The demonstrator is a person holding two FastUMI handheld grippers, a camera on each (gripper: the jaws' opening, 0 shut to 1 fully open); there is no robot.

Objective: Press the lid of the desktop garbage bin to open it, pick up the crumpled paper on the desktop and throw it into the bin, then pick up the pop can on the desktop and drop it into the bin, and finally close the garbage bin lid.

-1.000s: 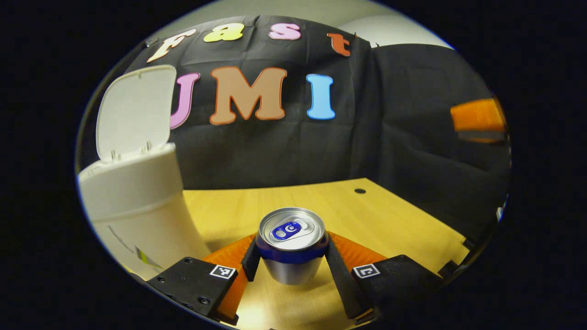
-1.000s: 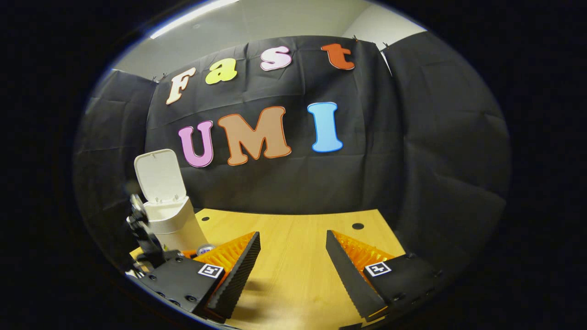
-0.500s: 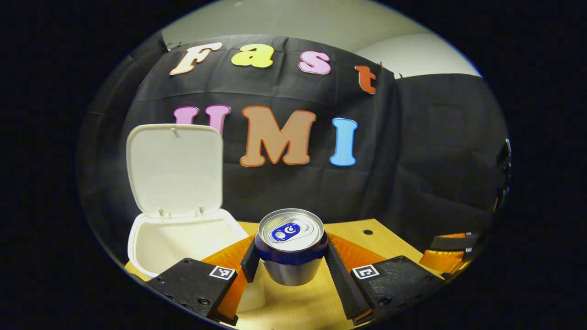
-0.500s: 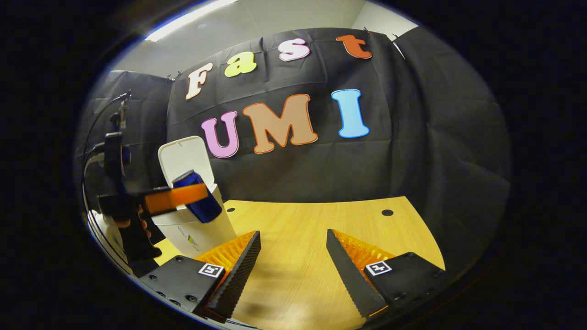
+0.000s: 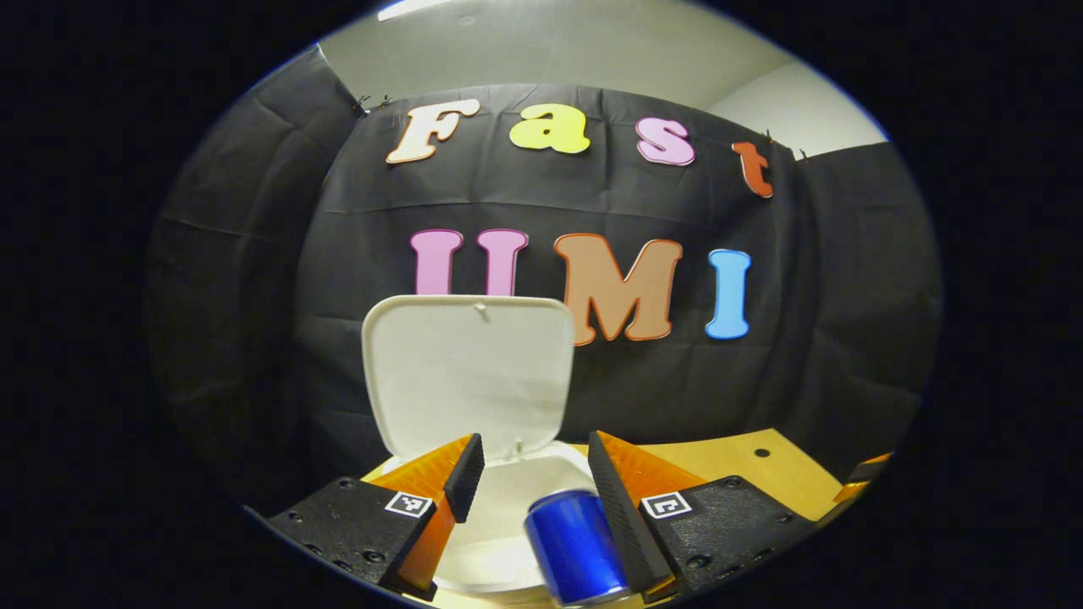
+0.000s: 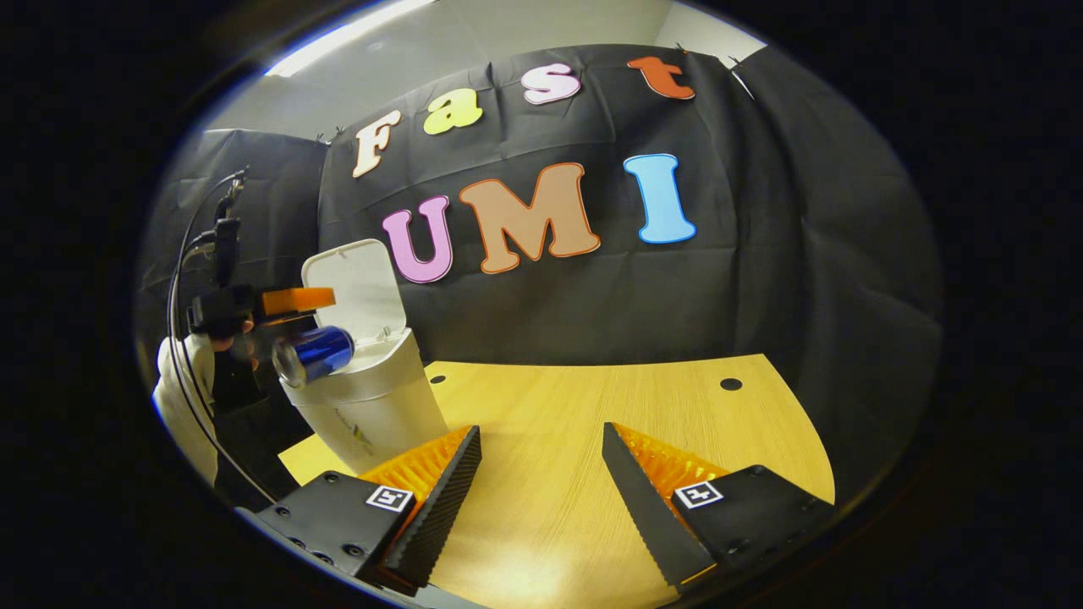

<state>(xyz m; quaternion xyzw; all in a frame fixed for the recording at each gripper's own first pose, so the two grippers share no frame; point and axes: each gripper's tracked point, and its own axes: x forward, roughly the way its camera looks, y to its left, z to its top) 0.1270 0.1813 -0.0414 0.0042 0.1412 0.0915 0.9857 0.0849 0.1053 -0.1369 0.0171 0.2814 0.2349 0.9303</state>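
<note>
Fingers (image 5: 464, 474) on your left gripper (image 5: 529, 461) are spread apart with nothing clamped between them. The pop can (image 5: 577, 548) sits just below them in the left gripper view, tilted, right alongside the inner edge of the right-hand finger; can't tell if it's actually touching it. Under the can is the open mouth of the garbage bin (image 5: 499, 550), and the bin's lid (image 5: 470, 376) stands up behind it against the black cloth wall.

From the right gripper view you get the side angle: your left gripper (image 6: 292, 299) is up over the bin (image 6: 372, 406) at the left of the scene, your gloved hand (image 6: 182, 372) holding it with cables looping up from the back. The can (image 6: 315, 352) is lying nearly sideways in the air just under those fingers, right at the bin's rim, the lid (image 6: 354, 283) tipped back behind it.

Moving right, the bin stands on the wooden desk (image 6: 592, 423) near its left corner. Your right gripper (image 6: 541, 461) hangs low over the middle of the desk, well apart from the bin, fingers wide apart and gripping nothing.
</note>
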